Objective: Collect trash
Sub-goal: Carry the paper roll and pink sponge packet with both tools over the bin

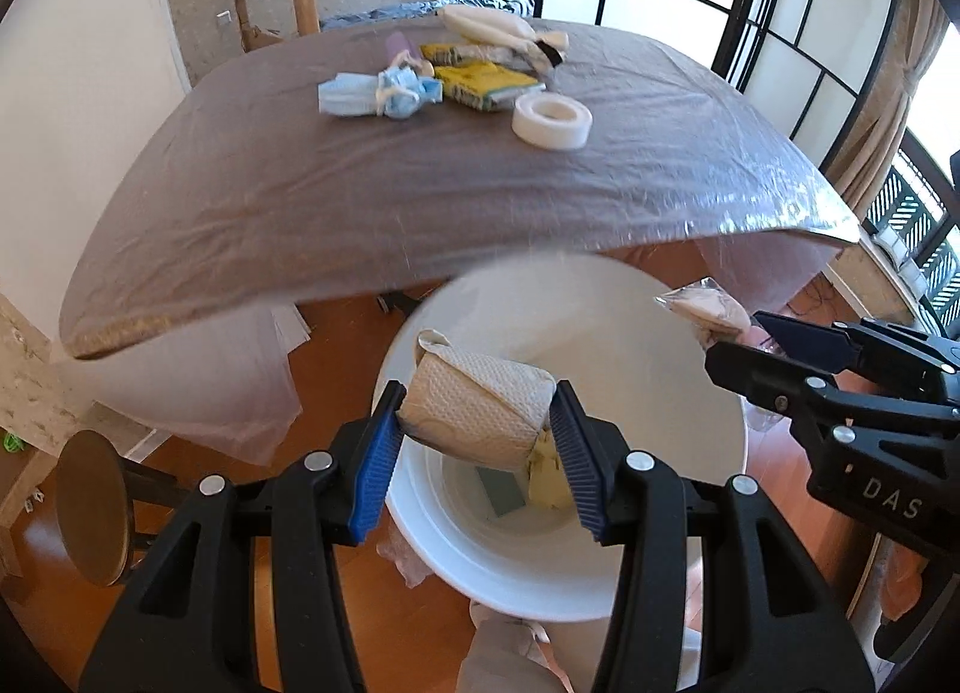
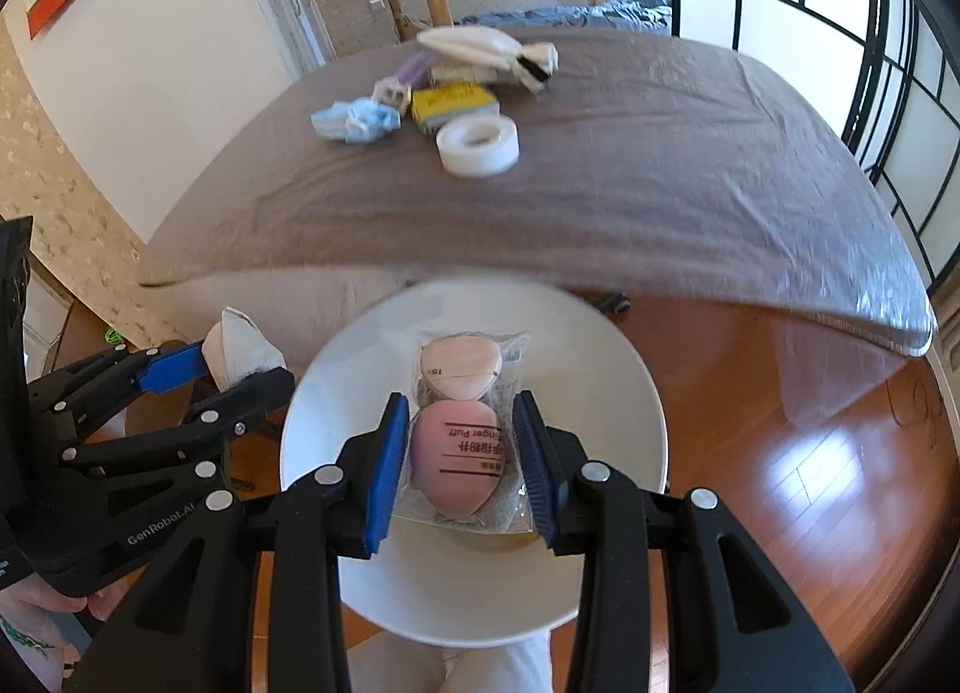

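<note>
Home room, covered table (image 1: 420, 201), curtains (image 1: 888, 111), bedding (image 2: 600, 12)

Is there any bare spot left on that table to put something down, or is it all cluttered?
Plenty is bare. The table is free along its whole near edge and across the right side, from the tape roll outward. The crowding is at the far middle: blue face masks, yellow packets and a white pouch lie bunched together there.

One white bin (image 1: 576, 333), one tape roll (image 1: 552, 120), two yellow sponges (image 1: 480, 84), one paper wad (image 1: 480, 414), one puff packet (image 2: 462, 441) (two puffs inside).
</note>
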The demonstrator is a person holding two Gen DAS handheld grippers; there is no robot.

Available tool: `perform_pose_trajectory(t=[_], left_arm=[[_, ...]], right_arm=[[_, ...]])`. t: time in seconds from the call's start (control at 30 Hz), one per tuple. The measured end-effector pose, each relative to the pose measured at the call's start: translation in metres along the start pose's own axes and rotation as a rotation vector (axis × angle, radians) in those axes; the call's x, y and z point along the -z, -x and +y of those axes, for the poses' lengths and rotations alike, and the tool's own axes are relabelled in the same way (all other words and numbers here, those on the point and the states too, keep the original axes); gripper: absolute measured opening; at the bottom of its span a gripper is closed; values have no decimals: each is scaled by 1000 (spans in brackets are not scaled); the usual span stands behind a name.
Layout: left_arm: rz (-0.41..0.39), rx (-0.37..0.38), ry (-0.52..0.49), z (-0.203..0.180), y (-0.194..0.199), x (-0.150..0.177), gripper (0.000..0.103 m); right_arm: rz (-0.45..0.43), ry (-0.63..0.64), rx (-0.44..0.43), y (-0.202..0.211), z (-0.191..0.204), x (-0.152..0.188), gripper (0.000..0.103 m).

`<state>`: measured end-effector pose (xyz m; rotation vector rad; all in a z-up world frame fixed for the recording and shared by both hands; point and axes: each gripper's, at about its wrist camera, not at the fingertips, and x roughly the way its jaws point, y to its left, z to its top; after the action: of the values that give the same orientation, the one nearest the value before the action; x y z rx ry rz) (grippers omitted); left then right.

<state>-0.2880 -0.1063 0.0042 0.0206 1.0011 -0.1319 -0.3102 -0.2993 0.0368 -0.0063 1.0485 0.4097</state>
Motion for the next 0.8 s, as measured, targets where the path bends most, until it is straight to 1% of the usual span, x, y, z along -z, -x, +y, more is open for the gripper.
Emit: perform_pose_trajectory(t=[0.23, 0.37, 0.47, 0.53, 0.63, 0.8], left_arm=[[23, -7, 24, -6, -11, 12, 51], [40, -21, 38, -9, -22, 17, 51], [52, -15, 54, -8, -28, 21, 51], [62, -25, 48, -9, -34, 24, 51], [76, -31, 53, -7, -40, 28, 51], [94, -36, 50, -6, -49, 32, 51]], right_arm=[[45, -12, 2, -13, -15, 11, 36], [49, -21, 5, -17, -23, 17, 36], [64, -31, -6, -25, -28, 19, 36], [73, -31, -4, -31, -30, 22, 36], [96, -52, -23, -39, -34, 26, 36], [112, -54, -15, -47, -37, 30, 36]])
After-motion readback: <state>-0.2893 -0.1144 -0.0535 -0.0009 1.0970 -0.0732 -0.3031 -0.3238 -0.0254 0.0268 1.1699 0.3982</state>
